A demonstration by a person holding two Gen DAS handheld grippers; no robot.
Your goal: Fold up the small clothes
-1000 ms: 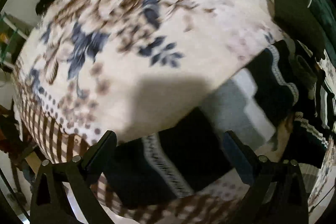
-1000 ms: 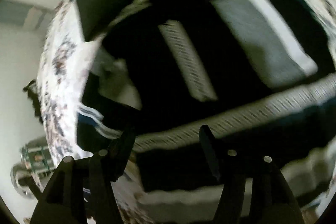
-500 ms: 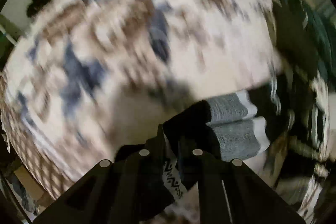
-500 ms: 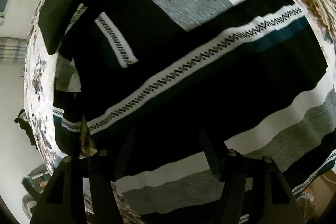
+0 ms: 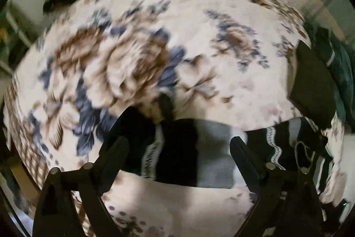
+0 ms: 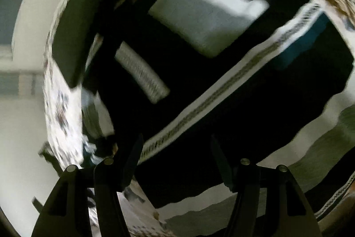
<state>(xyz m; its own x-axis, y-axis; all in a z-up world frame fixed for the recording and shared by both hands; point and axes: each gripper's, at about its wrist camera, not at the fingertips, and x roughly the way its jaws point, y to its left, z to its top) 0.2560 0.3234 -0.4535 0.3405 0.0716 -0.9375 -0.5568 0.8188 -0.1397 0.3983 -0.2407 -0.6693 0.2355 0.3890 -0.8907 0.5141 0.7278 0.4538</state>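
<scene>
On the floral blanket [image 5: 199, 63] lies a dark knit sweater [image 6: 221, 103] with pale patterned bands, its folded sleeve [image 5: 188, 159] stretched left to right at the near edge, just beneath the left gripper [image 5: 179, 148], whose jaws are opening wide and empty. It looks soft, limp and light, likely to sag and slide off the fold, so a pinch at a hem or cuff edge should serve best. Over the body, whose long band runs diagonally from near left to far right, the right gripper [image 6: 175, 157] hangs partly open, gripping nothing.
</scene>
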